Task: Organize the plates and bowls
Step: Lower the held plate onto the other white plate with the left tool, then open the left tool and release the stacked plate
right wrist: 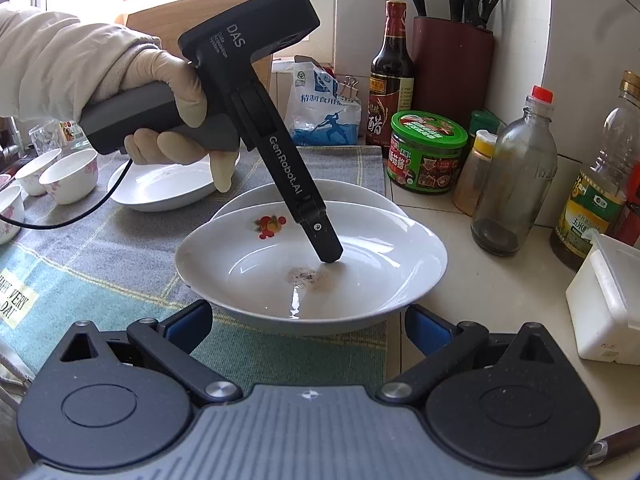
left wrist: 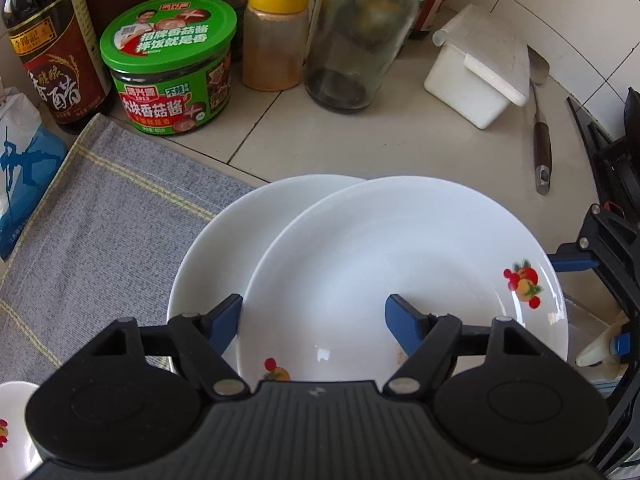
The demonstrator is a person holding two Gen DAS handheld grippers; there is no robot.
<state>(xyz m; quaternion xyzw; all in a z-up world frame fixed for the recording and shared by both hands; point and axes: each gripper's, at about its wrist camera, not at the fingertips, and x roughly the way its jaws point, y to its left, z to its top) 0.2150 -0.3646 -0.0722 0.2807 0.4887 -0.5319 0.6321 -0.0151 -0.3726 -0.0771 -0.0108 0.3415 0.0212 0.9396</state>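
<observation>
A white plate with fruit decals [left wrist: 400, 264] [right wrist: 280, 264] lies tilted on a second white plate [left wrist: 216, 248] [right wrist: 348, 196], offset from it. My left gripper [left wrist: 314, 320] is open, its jaws straddling the top plate's near rim, one finger inside the dish; in the right wrist view its finger [right wrist: 328, 248] touches the plate's inside near a brown stain. My right gripper [right wrist: 308, 324] is open and empty just in front of the plates. A third white plate [right wrist: 160, 184] and several small bowls [right wrist: 68, 176] stand at the left on the cloth.
A grey striped cloth [left wrist: 100, 216] covers the counter's left part. Behind the plates stand a vinegar bottle [left wrist: 56, 48], a green-lidded jar [left wrist: 172, 64], a spice shaker [left wrist: 276, 32] and a glass bottle [left wrist: 356, 32]. A white lidded box [left wrist: 480, 64] and a knife [left wrist: 542, 148] lie at the right.
</observation>
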